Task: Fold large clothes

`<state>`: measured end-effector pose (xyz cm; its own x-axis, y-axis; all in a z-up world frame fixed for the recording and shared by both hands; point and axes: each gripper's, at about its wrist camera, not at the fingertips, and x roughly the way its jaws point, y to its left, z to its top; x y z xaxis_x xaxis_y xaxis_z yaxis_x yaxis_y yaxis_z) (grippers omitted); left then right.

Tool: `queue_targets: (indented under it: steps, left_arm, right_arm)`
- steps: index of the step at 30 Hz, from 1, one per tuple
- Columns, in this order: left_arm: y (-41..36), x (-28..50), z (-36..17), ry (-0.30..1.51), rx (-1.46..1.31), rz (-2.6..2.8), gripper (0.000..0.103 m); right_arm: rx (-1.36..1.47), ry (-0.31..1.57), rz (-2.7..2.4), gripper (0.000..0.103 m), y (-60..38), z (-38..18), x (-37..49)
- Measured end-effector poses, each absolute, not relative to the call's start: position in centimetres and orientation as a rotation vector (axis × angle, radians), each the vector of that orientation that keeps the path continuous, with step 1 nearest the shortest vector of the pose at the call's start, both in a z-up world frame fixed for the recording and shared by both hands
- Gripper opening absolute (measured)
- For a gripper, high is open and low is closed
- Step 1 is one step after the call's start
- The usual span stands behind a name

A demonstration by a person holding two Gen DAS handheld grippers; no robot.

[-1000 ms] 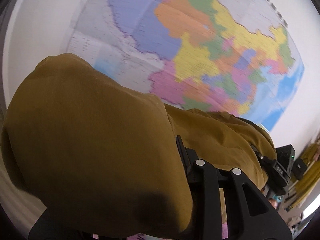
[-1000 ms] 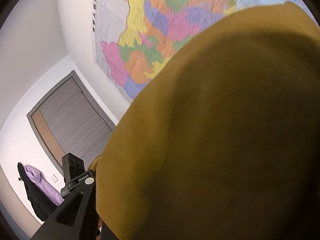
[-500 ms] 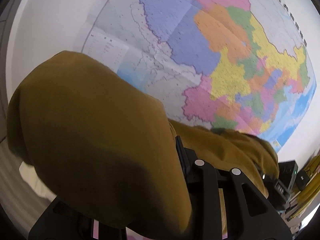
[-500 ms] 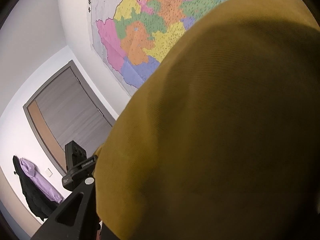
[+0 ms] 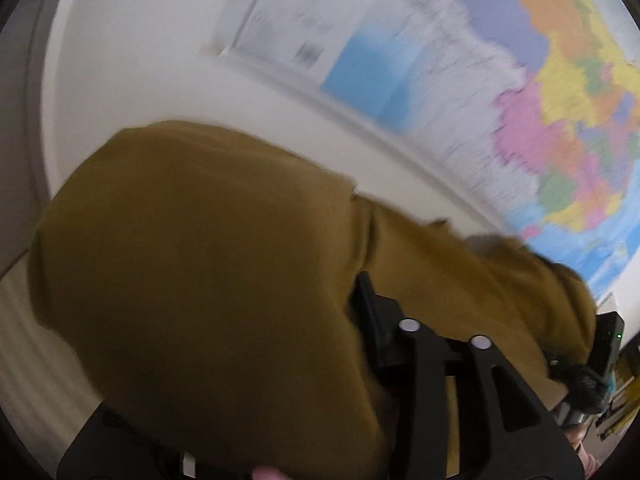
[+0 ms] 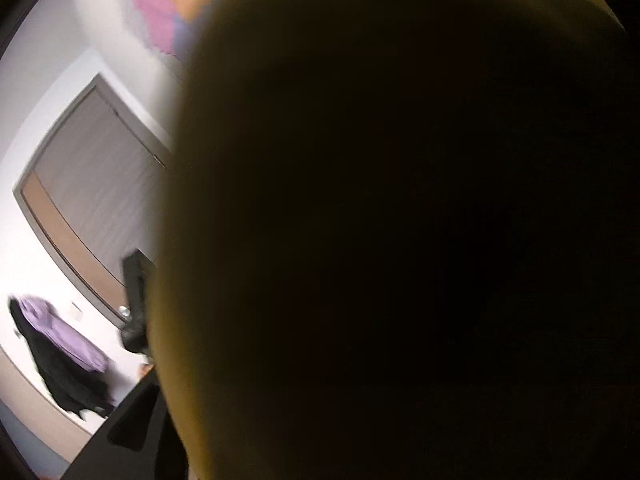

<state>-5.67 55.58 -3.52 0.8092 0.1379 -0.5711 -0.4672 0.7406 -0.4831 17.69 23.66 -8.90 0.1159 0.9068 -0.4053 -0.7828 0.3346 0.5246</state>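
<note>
A large coloured wall map (image 5: 532, 92), printed in pink, yellow, orange, violet and pale blue patches on white paper, runs across the upper right of the left wrist view, motion-blurred, on a plain white wall (image 5: 132, 72). In the right wrist view a grey-brown wooden door in a pale frame (image 6: 84, 196) fills the left middle, and a lilac garment over a black one (image 6: 60, 348) hangs at the lower left. A corner of the same map shows at the top.

The mustard-yellow garment of finely ribbed, soft cloth (image 5: 208, 272) stands in the way in both views. It bulges as a rounded mound over the left and centre of the left wrist frame and trails toward the right edge. In the right wrist frame it covers nearly everything right of the door, so near the lens that it goes dark.

The left gripper (image 5: 360, 340) is matt black plastic with two pale round screw heads. One finger (image 5: 370, 312) shows, its left face against the cloth; the other is buried under the mound. Its jaws have just been opening, with cloth between them; whether the pads press it I cannot tell.

Of the right gripper (image 6: 168, 412) only a black angular frame shows at the bottom left. Its jaws have also just been opening, the tips hidden by cloth, so its grip cannot be told either.
</note>
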Motion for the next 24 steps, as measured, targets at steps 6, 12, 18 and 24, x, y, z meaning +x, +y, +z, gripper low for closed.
queue_targets:
  steps: [6,12,18,24]
  left_arm:
    - [55.8,-6.0,-3.9,0.547,-0.692,0.369,0.051]
    - [55.4,-6.5,-4.5,0.576,-0.677,0.433,0.061]
    - [54.3,-7.0,-3.8,0.624,-0.613,0.519,0.072]
    - [54.6,-6.9,-4.4,0.679,-0.605,0.557,0.077]
  right_arm:
    - [0.219,0.84,1.283,0.066,20.0,-8.8,16.5]
    - [0.237,0.84,1.21,0.076,13.3,-7.6,15.6]
    - [0.303,0.784,1.126,0.07,8.6,-7.2,14.8]
    - [0.174,0.82,1.052,0.017,11.4,-8.6,15.6]
